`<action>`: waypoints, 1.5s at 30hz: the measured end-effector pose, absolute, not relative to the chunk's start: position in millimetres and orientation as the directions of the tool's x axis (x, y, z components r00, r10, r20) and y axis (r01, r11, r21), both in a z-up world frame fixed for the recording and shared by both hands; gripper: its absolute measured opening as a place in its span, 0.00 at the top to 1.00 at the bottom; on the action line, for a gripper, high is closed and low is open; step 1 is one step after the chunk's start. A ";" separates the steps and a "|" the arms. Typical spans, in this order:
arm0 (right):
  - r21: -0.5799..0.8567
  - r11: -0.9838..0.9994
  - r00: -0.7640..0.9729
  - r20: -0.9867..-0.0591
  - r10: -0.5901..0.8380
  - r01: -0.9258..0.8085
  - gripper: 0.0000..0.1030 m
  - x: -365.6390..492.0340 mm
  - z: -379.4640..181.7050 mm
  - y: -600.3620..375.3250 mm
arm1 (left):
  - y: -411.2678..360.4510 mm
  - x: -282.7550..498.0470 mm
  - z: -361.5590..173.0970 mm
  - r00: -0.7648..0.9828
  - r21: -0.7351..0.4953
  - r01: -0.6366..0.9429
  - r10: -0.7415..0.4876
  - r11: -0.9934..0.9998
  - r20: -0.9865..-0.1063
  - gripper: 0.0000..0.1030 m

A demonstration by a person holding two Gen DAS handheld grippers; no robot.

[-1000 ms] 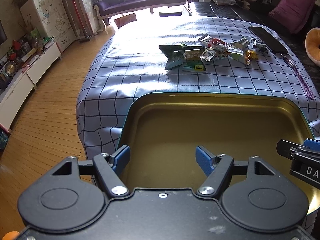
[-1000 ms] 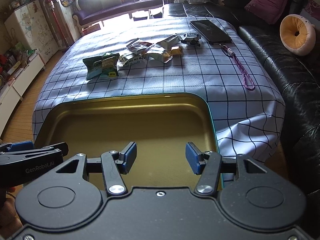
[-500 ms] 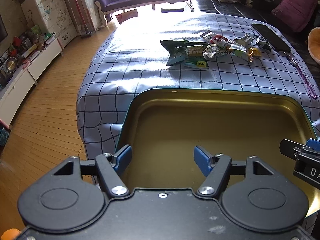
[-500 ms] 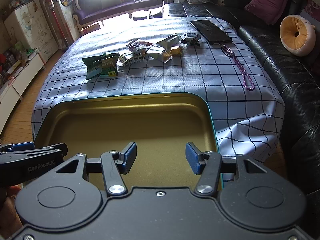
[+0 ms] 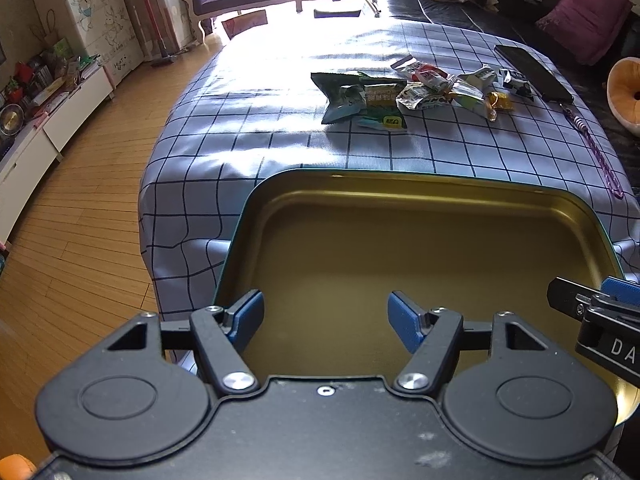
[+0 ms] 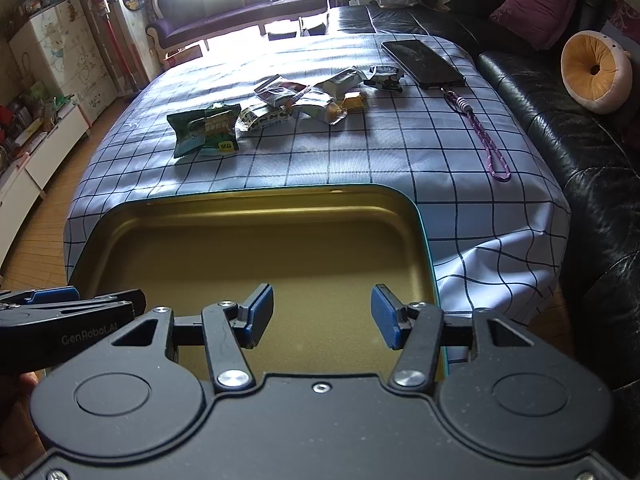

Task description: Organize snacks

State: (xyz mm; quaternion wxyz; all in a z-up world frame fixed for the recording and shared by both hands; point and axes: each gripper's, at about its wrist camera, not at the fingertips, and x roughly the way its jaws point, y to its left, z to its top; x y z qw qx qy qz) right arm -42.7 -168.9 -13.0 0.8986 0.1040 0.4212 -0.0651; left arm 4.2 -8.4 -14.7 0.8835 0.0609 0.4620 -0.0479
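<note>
Left wrist view has my left tongs [image 5: 326, 322] spread wide and empty over the near end of the gold tin tray [image 5: 420, 188], which sits at the front edge of the checked cloth covering the surface [image 5: 248, 132]. The right tongs [image 6: 322, 316] are likewise wide and empty, hovering over the same tray beside the left ones. The tray holds nothing, so I judge it set out as the bin for the sorting, with none of that done yet. The snacks lie well beyond its far rim: a green snack bag [image 5: 360, 98] nearest, then a loose cluster of small wrapped packets [image 6: 304, 98] trailing toward a black phone [image 6: 422, 62] with its purple lanyard [image 6: 490, 144]. I would reach for the green bag first, since it lies closest and clear of the phone.
</note>
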 end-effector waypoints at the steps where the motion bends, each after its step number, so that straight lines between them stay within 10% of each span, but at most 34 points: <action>1: 0.132 0.970 0.637 -0.771 -0.030 0.205 0.42 -42.7 -13.0 -168.9 | -8.2 4.1 -14.4 0.568 0.057 0.142 -0.034 0.988 -0.822 0.30; 45: 0.120 0.982 0.656 -0.755 -0.006 0.148 0.49 -28.8 -11.5 -170.2 | -7.5 43.0 3.1 0.665 0.088 0.180 -0.056 0.980 -0.745 0.38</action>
